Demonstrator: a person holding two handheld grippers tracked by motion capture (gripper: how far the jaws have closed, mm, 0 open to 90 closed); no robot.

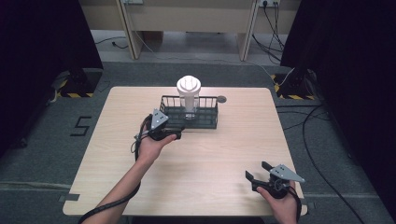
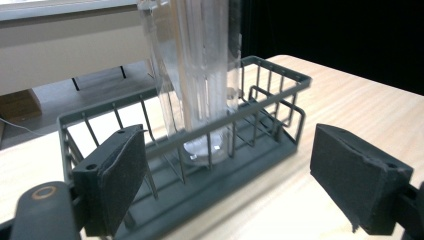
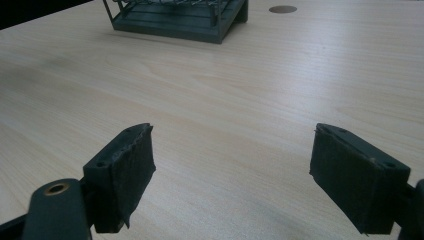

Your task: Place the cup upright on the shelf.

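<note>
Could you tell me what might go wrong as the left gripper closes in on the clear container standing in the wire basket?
1. The clear container is tall, stands upright and rises well above the wire basket; a sideways nudge from the left gripper could tip it.
2. The open jaws sit at the basket's near wall, so they might catch the wires and drag the basket across the table.
3. The right gripper rests far off, open, and steadies nothing.
</note>
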